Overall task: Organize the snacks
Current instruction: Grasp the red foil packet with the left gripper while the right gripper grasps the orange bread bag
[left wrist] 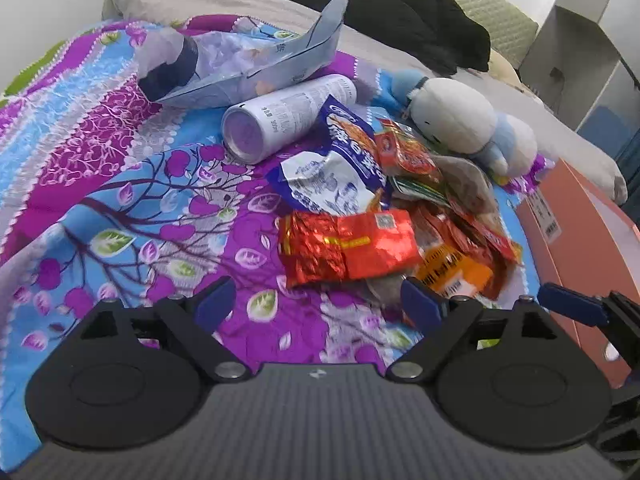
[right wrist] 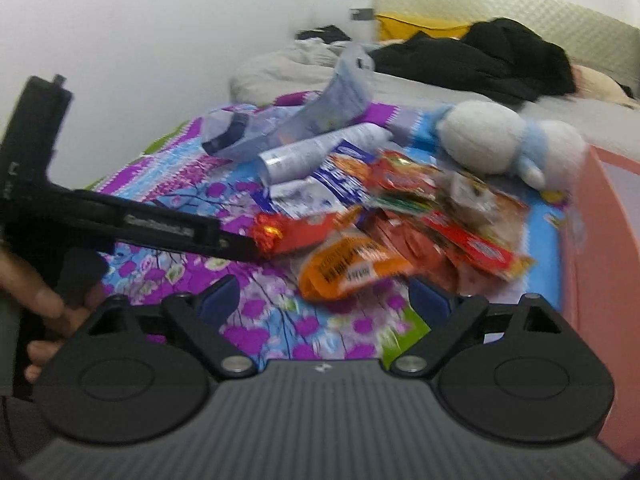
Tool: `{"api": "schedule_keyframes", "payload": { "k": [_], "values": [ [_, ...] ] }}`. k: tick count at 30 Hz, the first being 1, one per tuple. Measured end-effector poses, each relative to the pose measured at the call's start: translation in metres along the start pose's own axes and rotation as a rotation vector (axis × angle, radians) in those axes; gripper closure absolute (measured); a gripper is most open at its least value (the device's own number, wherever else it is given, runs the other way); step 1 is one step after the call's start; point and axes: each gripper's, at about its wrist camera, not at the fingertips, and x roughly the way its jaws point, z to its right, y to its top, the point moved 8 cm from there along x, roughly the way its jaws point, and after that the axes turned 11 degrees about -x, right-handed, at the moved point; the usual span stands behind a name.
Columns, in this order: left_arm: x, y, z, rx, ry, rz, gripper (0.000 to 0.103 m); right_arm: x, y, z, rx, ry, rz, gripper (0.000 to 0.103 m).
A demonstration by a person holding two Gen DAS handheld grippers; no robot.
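Note:
A heap of snack packets lies on a flowered bedspread (left wrist: 120,200). It holds a red foil packet (left wrist: 348,246), a blue-and-white bag (left wrist: 340,164), an orange packet (left wrist: 456,268) and a white canister (left wrist: 280,120) on its side. My left gripper (left wrist: 318,302) stands open just short of the red foil packet, with nothing between its fingers. In the right wrist view my right gripper (right wrist: 325,300) is open too, close in front of the orange packet (right wrist: 352,268). The left gripper (right wrist: 246,246) reaches in from the left there, its tip by the red foil packet (right wrist: 296,232).
A pale blue bag (left wrist: 248,60) stands open behind the canister. A white-and-blue plush toy (left wrist: 460,120) lies at the heap's far right. A salmon box (left wrist: 592,240) borders the right side. Dark clothes (left wrist: 420,20) and pillows lie further back. A hand (right wrist: 40,300) holds the left gripper.

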Motion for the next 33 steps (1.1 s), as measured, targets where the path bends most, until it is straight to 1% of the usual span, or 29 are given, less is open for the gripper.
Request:
{"api": "schedule_keyframes", "payload": {
  "k": [5, 8, 9, 12, 14, 16, 18, 19, 21, 22, 23, 24, 28, 33],
  "values": [
    [0.021, 0.010, -0.007, -0.003, -0.002, -0.010, 0.016, 0.037, 0.007, 0.001, -0.112, -0.041, -0.021, 0.010],
    [0.032, 0.015, -0.011, 0.009, -0.003, -0.024, 0.022, 0.056, 0.009, -0.001, -0.154, -0.002, -0.038, 0.010],
    [0.035, 0.016, -0.012, 0.012, -0.008, -0.031, 0.025, 0.062, 0.009, -0.003, -0.181, 0.013, -0.046, 0.010],
    [0.043, 0.019, -0.012, 0.016, -0.031, -0.049, 0.029, 0.080, 0.007, -0.009, -0.260, 0.054, -0.083, 0.010],
    [0.048, 0.020, -0.010, 0.028, -0.038, -0.054, 0.031, 0.089, 0.005, -0.009, -0.277, 0.051, -0.101, 0.009],
    [0.051, 0.020, -0.009, 0.039, -0.026, -0.055, 0.031, 0.097, 0.003, -0.007, -0.276, 0.052, -0.113, 0.008],
    [0.053, 0.021, -0.007, 0.036, -0.016, -0.053, 0.034, 0.104, -0.001, -0.005, -0.266, 0.063, -0.139, 0.008],
    [0.053, 0.021, -0.006, 0.040, -0.015, -0.051, 0.035, 0.103, -0.001, -0.004, -0.257, 0.067, -0.139, 0.008],
    [0.053, 0.020, -0.005, 0.044, -0.019, -0.052, 0.043, 0.102, 0.001, -0.004, -0.250, 0.067, -0.137, 0.009],
    [0.053, 0.021, -0.005, 0.037, -0.023, -0.055, 0.045, 0.101, 0.000, -0.004, -0.249, 0.066, -0.141, 0.009],
    [0.052, 0.020, -0.005, 0.027, -0.033, -0.059, 0.050, 0.100, 0.000, -0.004, -0.248, 0.066, -0.150, 0.010],
    [0.051, 0.019, -0.005, 0.018, -0.042, -0.063, 0.052, 0.099, -0.001, -0.004, -0.247, 0.062, -0.156, 0.014],
    [0.045, 0.016, -0.005, 0.005, -0.044, -0.064, 0.055, 0.089, -0.003, -0.005, -0.236, 0.045, -0.162, 0.017],
    [0.032, 0.014, -0.015, -0.091, -0.044, -0.061, 0.057, 0.072, -0.005, -0.004, -0.204, 0.020, -0.165, 0.018]
  ]
}}
